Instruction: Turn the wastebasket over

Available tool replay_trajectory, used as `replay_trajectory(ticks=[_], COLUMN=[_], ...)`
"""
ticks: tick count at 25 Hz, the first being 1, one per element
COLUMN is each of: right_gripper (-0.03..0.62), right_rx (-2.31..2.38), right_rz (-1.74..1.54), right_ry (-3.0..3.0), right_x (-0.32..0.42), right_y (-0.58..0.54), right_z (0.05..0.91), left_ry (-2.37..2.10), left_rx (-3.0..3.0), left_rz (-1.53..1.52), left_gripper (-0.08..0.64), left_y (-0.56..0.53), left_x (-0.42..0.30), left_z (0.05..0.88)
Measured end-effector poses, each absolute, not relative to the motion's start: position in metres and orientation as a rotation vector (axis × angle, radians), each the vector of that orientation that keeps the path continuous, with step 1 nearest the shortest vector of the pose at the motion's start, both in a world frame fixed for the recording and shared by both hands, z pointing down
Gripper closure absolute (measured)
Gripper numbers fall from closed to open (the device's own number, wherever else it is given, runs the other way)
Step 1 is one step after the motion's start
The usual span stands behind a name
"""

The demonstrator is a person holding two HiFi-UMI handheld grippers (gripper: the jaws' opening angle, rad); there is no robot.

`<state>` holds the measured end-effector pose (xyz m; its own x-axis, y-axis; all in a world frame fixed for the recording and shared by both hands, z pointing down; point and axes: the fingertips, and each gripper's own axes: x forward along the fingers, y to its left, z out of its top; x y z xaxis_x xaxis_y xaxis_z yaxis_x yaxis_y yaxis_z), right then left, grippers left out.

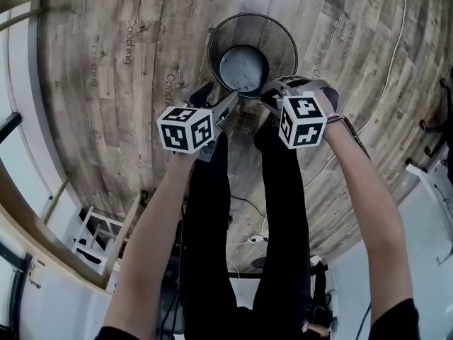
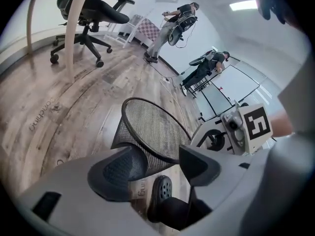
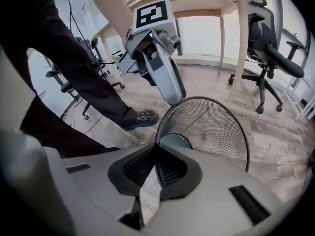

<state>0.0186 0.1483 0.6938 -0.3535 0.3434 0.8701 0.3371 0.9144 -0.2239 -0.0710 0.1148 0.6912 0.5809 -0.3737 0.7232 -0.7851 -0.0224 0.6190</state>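
Observation:
The black wire-mesh wastebasket [image 1: 283, 41] stands mouth up on the wood floor just ahead of my feet. In the right gripper view its rim [image 3: 216, 127] curves down into the closed jaws of my right gripper [image 3: 156, 156], which is shut on the near rim. From the head view the right gripper [image 1: 272, 94] sits at the rim's near right. My left gripper [image 1: 219, 101] hovers at the rim's near left, jaws wide open. In its own view the left gripper [image 2: 157, 163] shows the mesh wall [image 2: 152, 127] just beyond the fingertips, with nothing pinched.
My legs and a black perforated shoe [image 3: 140, 117] are close beside the basket. Also around me are an office chair [image 3: 268, 53], a wooden table leg [image 3: 239, 43] and a thin cable [image 1: 382, 83] on the floor. Two people [image 2: 172, 26] stand far off by a glass wall.

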Motion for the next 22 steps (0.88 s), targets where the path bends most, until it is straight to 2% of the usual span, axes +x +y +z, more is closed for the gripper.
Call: replay_trajectory(ticks=[5,10,22], right_gripper=[0.54,0.54,0.538], right_rx=[-0.509,-0.507,-0.499], right_rz=[0.031,0.075,0.051], right_ry=[-1.956,-1.961,-1.957], right_x=[0.021,0.019,0.025], right_y=[0.167,0.175,0.199], right_z=[0.699,0.703,0.716], left_ry=[-0.987,-0.998,-0.961], left_rx=[1.629,1.614,1.587], left_rz=[0.471,0.544,0.566], left_gripper=[0.272,0.384,0.408], left_y=[0.116,0.121,0.143], left_x=[-0.072,-0.081,-0.076], left_z=[0.698,0.71,0.725])
